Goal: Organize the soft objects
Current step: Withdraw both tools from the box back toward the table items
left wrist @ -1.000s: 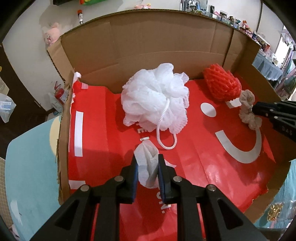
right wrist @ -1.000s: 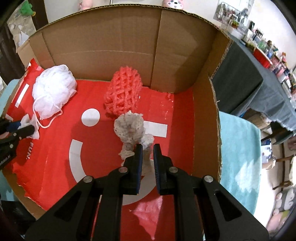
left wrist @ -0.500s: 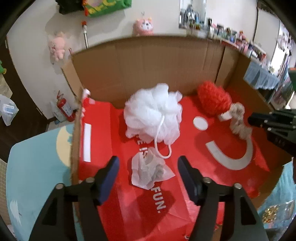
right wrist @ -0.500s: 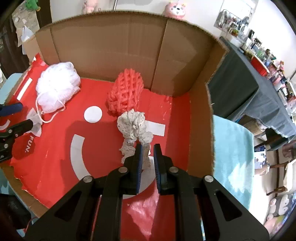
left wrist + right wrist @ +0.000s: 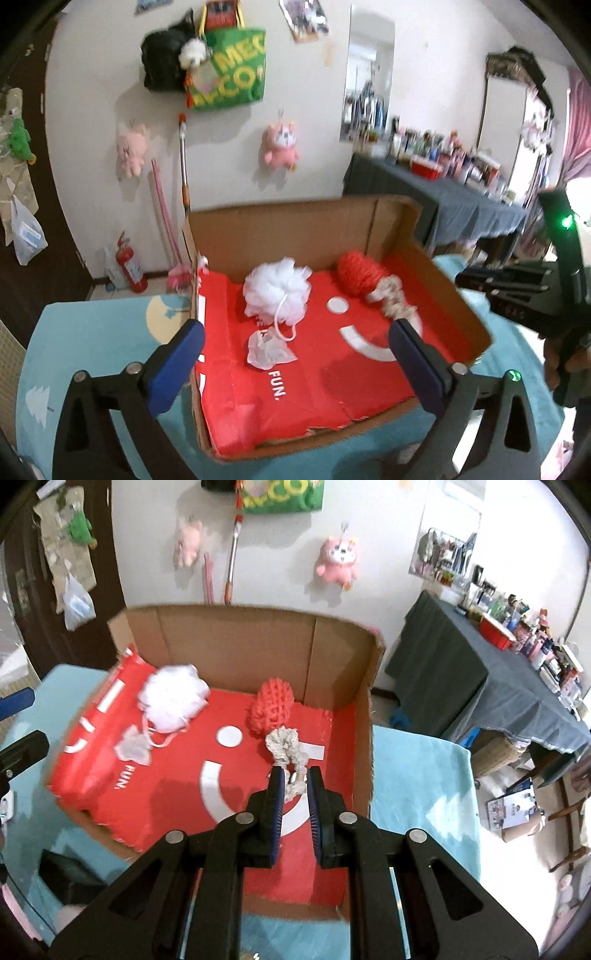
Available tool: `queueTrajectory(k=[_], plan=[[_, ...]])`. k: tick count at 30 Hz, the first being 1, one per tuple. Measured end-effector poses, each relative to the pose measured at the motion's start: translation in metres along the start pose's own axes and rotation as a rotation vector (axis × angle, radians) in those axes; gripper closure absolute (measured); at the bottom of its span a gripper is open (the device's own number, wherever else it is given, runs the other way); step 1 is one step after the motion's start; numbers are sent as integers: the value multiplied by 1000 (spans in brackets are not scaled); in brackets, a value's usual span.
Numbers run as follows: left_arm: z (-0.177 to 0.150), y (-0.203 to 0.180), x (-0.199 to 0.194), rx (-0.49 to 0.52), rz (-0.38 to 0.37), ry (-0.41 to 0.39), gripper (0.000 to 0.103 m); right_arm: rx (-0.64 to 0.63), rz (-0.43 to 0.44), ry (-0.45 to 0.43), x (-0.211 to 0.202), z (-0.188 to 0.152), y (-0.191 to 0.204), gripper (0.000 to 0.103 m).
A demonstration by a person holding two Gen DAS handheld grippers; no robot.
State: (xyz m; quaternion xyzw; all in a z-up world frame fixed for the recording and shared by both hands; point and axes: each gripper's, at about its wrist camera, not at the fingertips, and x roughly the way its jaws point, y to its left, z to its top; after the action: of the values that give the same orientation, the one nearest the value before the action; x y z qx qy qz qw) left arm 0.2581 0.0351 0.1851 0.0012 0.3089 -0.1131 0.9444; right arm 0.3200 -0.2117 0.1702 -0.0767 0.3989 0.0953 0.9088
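An open cardboard box (image 5: 303, 229) with a red liner holds a white mesh bath puff (image 5: 277, 291), a red foam net (image 5: 360, 271), a beige crocheted piece (image 5: 393, 301) and a crumpled white scrap (image 5: 267, 350). My left gripper (image 5: 295, 328) hangs above the box's near edge. Its jaws are opening wide with nothing between the pads, and the scrap lies loose below. My right gripper (image 5: 295, 775) is shut and empty above the box's right side. The crocheted piece (image 5: 284, 744) shows past its tips, apart from them. From the left wrist view the right gripper (image 5: 461, 280) sits over the right wall.
The box rests on a teal tablecloth (image 5: 92, 332). A hand (image 5: 561, 354) holds the right gripper. Behind stand a dark-clothed table (image 5: 443, 192) crowded with bottles, a fire extinguisher (image 5: 129, 266), and broom handles (image 5: 183, 166) against the wall.
The left gripper let go of the white scrap, spread wide and pulled up and back. The right gripper, still shut, drew up and away from the crocheted piece.
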Motion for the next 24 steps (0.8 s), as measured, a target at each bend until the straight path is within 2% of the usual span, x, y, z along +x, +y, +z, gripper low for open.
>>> queueTrajectory(k=[3,4,6,7,9,12,18,24], plan=[[-3,-6,-27,-11,-11,-53,0,16,21,-54,-28,-9,1,88],[-5,-8,-38,-11,-16,-74,0,20,26,-67,-36,-13,2,79],[-11,-15,-56,-11,-18,-105,0,30,48,-123,-59,-24,4,35],[-15,-17,-63,-10,-16,-117,0,31,54,-154,-67,-27,5,7],[-24,-25,-78,-1,-10,-144,0,12,27,-237,-91,-42,11,7],[-39,-37,-100,23,-5,-187,0,7,23,-302,-119,-63,19,7],[-71,-53,-138,20,-15,-266,0,5,33,-401,-163,-109,37,7],[-97,-62,-164,4,-27,-296,0,15,24,-472,-197,-154,49,7]])
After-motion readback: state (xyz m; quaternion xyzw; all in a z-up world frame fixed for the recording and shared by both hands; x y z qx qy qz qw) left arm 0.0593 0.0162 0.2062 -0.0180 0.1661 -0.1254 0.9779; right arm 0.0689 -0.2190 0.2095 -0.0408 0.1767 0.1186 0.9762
